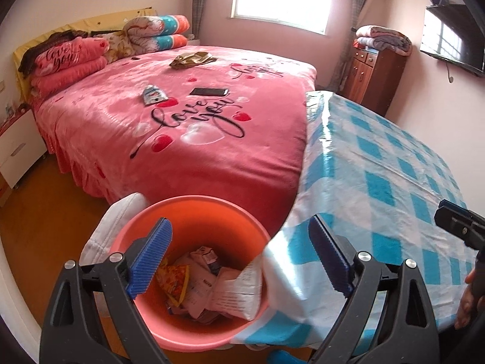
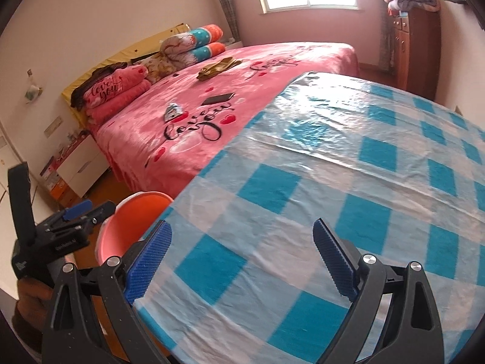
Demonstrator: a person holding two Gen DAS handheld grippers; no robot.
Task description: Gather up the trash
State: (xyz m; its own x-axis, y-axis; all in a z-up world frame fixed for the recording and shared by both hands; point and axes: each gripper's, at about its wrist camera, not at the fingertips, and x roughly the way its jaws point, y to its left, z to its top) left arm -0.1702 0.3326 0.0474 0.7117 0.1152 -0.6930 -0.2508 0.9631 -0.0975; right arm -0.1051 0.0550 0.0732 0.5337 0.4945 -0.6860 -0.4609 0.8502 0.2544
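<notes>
My left claw (image 1: 239,257) hangs over the orange bucket (image 1: 212,212) with its blue pads (image 1: 151,257) spread wide and nothing between them; I see it released. The bucket stands on the floor at the foot of the bed (image 1: 182,139), tucked against the hanging edge of the blue-checked cloth on the bench (image 1: 394,166). Inside it lie crumpled papers and wrappers (image 1: 200,285), among them a yellow snack bag (image 1: 175,282). My right claw (image 2: 242,261) sits over the checked cloth near the bench's front edge, pads apart and empty, so released too. On the pink bedspread I can make out a small blue-and-white packet (image 1: 154,94), a dark phone (image 1: 209,91) just beside it, and farther back a crumpled gold-brown wrapper (image 1: 194,59). From the right camera I see a hand (image 2: 30,300) gripping the left tool beside the bucket's rim.
</notes>
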